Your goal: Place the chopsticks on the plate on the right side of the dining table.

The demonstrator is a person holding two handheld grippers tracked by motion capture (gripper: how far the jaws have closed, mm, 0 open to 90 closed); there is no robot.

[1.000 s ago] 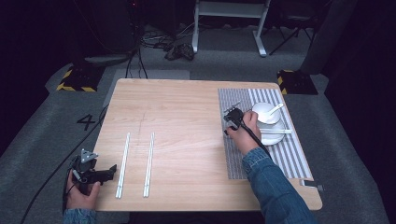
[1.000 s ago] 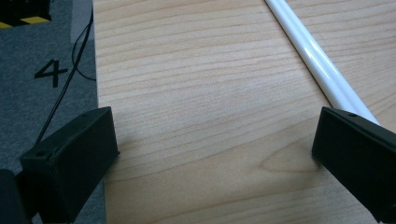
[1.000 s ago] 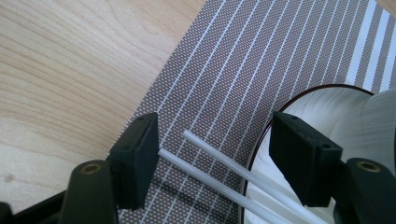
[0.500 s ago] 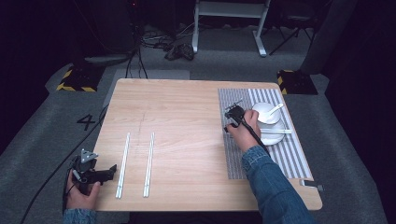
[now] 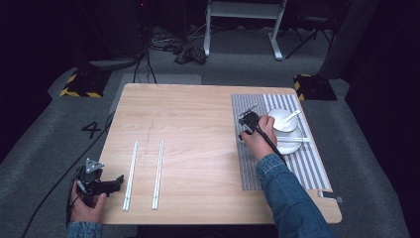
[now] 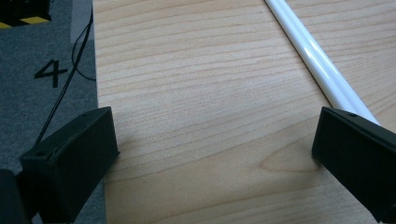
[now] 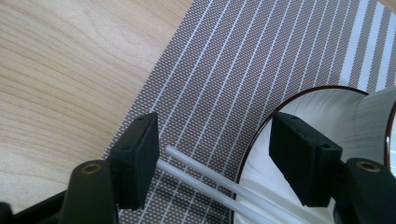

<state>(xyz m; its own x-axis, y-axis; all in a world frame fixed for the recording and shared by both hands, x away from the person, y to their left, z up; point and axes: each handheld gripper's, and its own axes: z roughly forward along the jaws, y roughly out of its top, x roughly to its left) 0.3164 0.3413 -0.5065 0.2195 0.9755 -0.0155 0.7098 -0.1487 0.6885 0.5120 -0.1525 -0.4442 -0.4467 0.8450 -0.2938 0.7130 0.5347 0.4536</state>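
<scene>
- The left hand-held gripper (image 5: 118, 182) rests at the near left corner of the desk (image 5: 198, 129), its jaws wide apart with only bare wood between them.
- Just beside its right jaw lies a pair of white sticks (image 6: 317, 60); a second white pair (image 5: 158, 173) lies parallel, a little further right.
- Further back on the right, a striped mat (image 5: 247, 163) covers the desk's right side.
- The right hand-held gripper (image 7: 212, 158) hovers over the mat's left part, jaws partly open. Two thin clear sticks (image 7: 201, 179) run between them, touching neither pad.
- These sticks reach onto the rim of a white plate (image 7: 280, 121) beside the right jaw.
- On the plate stands a white bowl (image 5: 281, 119) with a spoon (image 5: 292, 116).
</scene>
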